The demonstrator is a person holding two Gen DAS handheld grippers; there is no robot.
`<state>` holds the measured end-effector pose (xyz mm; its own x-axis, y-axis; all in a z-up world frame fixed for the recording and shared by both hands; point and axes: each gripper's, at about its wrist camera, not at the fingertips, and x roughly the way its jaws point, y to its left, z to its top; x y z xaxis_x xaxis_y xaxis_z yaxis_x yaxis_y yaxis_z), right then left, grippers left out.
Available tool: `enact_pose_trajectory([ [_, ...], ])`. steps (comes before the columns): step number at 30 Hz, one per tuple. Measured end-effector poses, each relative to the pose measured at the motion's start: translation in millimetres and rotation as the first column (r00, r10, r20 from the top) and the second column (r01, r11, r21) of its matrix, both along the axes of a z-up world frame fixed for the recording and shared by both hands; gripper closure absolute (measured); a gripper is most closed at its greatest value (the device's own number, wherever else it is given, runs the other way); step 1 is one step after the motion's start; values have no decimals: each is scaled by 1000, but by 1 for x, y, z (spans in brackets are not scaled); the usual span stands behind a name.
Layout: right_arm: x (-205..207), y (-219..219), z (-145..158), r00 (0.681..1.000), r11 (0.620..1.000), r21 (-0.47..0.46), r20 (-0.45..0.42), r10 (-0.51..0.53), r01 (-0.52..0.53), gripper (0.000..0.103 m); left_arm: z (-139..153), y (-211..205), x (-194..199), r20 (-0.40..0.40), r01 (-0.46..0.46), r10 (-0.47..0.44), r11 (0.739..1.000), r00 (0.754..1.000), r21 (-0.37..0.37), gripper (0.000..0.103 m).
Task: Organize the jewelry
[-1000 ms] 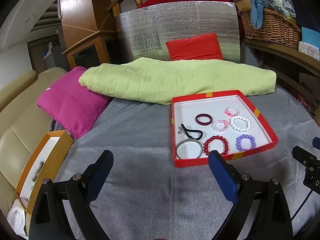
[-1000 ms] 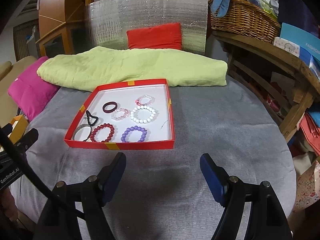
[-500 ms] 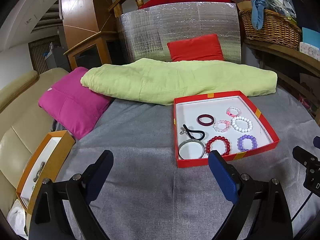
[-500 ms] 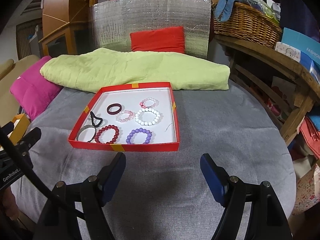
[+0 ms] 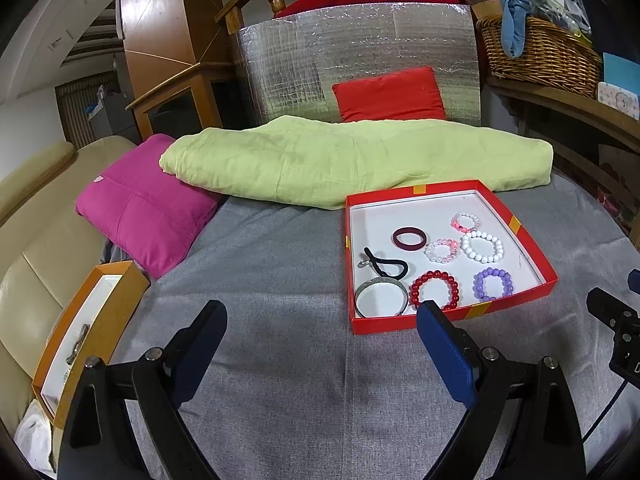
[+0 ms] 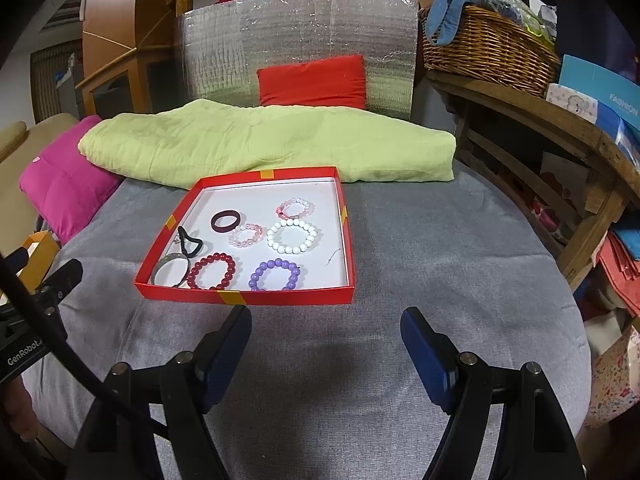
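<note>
A red tray (image 5: 516,226) (image 6: 348,236) lies on the grey cloth and holds several bracelets: red beads (image 5: 435,289) (image 6: 211,271), purple beads (image 5: 493,284) (image 6: 274,275), white beads (image 5: 482,246) (image 6: 292,236), two pink ones, a dark maroon bangle (image 5: 409,237) (image 6: 226,221), a silver bangle (image 5: 381,301) (image 6: 170,269) and a black hair tie (image 5: 386,267). My left gripper (image 5: 322,324) is open and empty, just left of the tray's near edge. My right gripper (image 6: 326,330) is open and empty, just short of the tray's front edge.
An orange box (image 5: 120,304) with a white inside and a metal piece sits at the left edge by the beige sofa. A green blanket (image 5: 352,160), pink cushion (image 5: 144,216) and red cushion (image 5: 390,94) lie behind. A wicker basket (image 6: 488,50) stands on a wooden shelf at right.
Both grippers have drifted slightly forward toward the tray, so it looks a little nearer and lower in each view. Both stay open and empty.
</note>
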<state>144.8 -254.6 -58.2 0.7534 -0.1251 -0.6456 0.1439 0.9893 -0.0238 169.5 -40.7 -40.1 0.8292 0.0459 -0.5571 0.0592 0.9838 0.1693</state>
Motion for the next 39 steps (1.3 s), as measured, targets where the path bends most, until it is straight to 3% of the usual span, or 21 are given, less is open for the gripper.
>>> enact_pose_trajectory([
  [39, 1, 10, -4, 1000, 1000, -21, -6, 16, -16, 23, -2, 0, 1, -11, 0, 0, 1000, 1000, 8, 7],
])
